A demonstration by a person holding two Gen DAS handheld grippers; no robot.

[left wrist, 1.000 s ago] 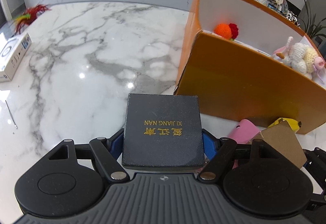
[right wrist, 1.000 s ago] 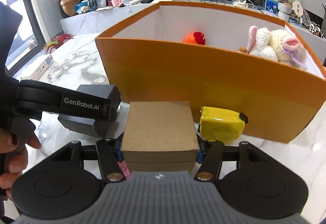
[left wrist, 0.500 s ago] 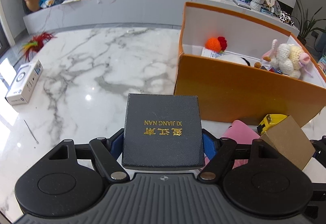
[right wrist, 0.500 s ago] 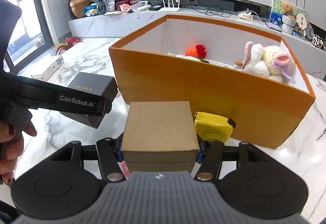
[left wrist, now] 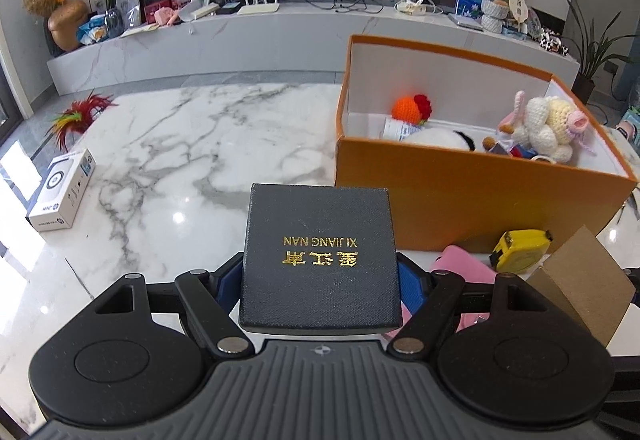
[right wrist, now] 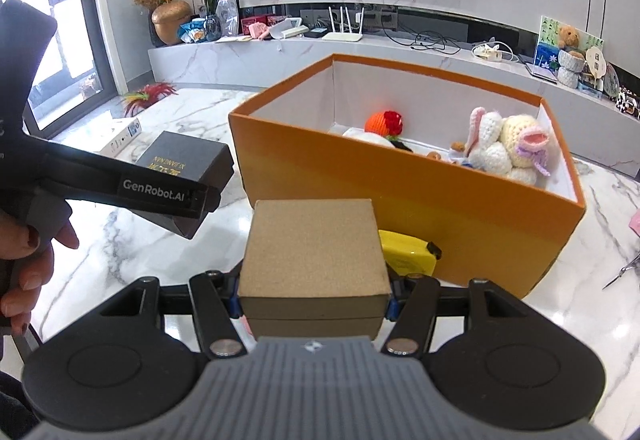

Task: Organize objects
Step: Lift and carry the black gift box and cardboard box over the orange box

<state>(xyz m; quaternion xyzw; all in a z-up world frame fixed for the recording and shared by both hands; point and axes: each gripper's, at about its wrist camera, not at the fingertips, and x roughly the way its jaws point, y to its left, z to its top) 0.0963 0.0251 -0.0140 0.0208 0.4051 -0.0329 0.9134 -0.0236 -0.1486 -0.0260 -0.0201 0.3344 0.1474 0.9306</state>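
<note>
Boxes: left hand-held gripper [left wrist: 320, 280] clamps black box [left wrist: 320, 256], right hand-held gripper [right wrist: 314, 304] clamps brown box [right wrist: 314, 248]; I'd clear the orange bin [right wrist: 400, 195] rim at one o'clock before releasing.

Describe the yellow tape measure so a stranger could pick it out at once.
Find the big orange box on the marble table. At the foot of its near wall lies the yellow tape measure, beside a pink object. It is the only bright yellow, black-trimmed thing there; the two gripped boxes are black and brown.

Open storage box [left wrist: 460, 199] set at the right of the tabletop [left wrist: 192, 143], knitted toys [left wrist: 548, 127] held inside it, tape measure [left wrist: 520, 250] lain just near of its front wall, small carton [left wrist: 60, 191] placed far left.
</note>
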